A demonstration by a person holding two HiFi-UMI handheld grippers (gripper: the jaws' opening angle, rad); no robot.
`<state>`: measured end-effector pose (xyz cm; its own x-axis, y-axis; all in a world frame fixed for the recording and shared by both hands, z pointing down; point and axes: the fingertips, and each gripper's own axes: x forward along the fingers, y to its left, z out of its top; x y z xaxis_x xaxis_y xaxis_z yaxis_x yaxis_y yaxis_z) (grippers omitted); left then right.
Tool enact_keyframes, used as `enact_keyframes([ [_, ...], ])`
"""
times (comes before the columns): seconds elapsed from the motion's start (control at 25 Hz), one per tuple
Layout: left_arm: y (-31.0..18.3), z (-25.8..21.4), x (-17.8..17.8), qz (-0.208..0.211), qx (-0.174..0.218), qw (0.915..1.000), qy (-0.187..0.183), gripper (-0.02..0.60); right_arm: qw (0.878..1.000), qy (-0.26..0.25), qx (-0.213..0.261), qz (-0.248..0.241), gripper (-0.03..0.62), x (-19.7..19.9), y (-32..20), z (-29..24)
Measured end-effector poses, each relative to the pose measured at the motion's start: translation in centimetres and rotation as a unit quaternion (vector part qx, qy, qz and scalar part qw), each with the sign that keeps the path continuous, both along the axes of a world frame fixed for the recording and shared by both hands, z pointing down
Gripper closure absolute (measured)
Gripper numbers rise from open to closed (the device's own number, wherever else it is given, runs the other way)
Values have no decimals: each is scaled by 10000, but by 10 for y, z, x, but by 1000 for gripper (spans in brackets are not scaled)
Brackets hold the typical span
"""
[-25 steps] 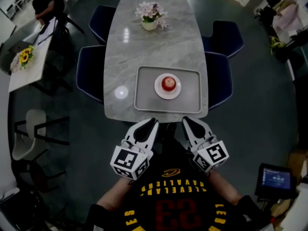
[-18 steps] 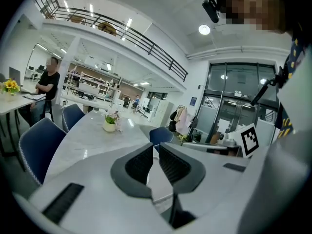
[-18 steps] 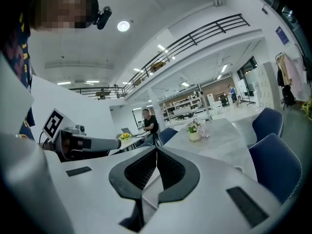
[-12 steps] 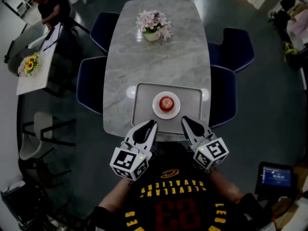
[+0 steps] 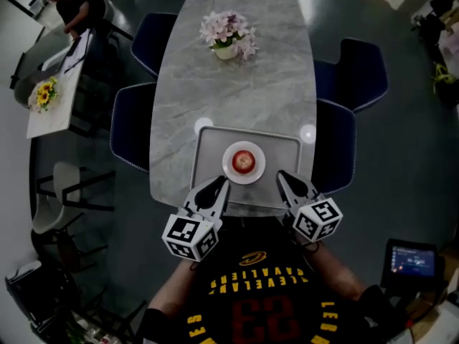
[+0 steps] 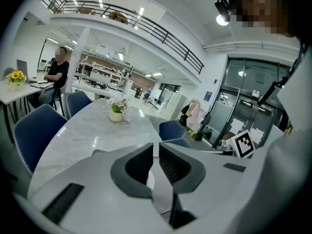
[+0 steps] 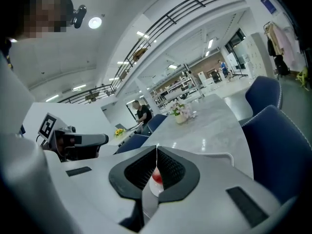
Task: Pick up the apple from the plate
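There, the red apple (image 5: pixel 244 161) sat on a small white plate (image 5: pixel 231 170) in a grey tray (image 5: pixel 208 153), at the near end of a long grey stone table (image 5: pixel 237 92) with pink flowers (image 5: pixel 228 33) at its far end and dark blue chairs (image 5: pixel 129 127) along both sides. The left gripper (image 5: pixel 221 183) and the right gripper (image 5: pixel 281 175) hung over the tray's near part, one on each side of the plate, both pinched shut and holding nothing. Off to the side, a person (image 5: pixel 72 6) sat at a white table (image 5: pixel 50 110) with yellow flowers (image 5: pixel 41 92).

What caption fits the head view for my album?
The left gripper and right gripper point at the apple on its white plate, on a tray at the table's near end.
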<state>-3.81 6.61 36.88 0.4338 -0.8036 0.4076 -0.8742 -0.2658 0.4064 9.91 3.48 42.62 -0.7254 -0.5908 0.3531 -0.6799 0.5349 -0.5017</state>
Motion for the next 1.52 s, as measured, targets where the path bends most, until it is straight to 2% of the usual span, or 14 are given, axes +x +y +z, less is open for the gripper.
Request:
enact_keyframes([
  [0.12, -10, 30, -15, 22, -465, 9989, 67, 541, 9992, 51, -392, 55, 588, 0, -6, 27],
  [0.32, -22, 79, -32, 272, -1252, 9901, 570, 540, 9955, 244, -877, 276, 586, 0, -11, 64],
  [0.4, -27, 96, -39, 393, -1506, 9857, 644, 540, 9933, 318, -1041, 399, 586, -1, -11, 74],
  [0.48, -31, 112, -46, 556, -1745, 9806, 693, 504, 9905, 369, -1211, 543, 586, -3, -14, 83],
  [0.68, -39, 145, -53, 949, -2295, 9634, 1011, 495, 9836, 486, -1467, 931, 585, -8, -23, 97],
  [0.8, -45, 160, -55, 1064, -2511, 9568, 1005, 495, 9809, 457, -1584, 1031, 542, -12, -29, 100],
  [1.24, -54, 218, -44, 766, -3225, 9387, 951, 495, 9746, 440, -2175, 292, 542, -17, -32, 149],
  [1.52, -55, 240, -38, 765, -3465, 9315, 804, 495, 9654, 531, -2549, 137, 542, -20, -32, 182],
])
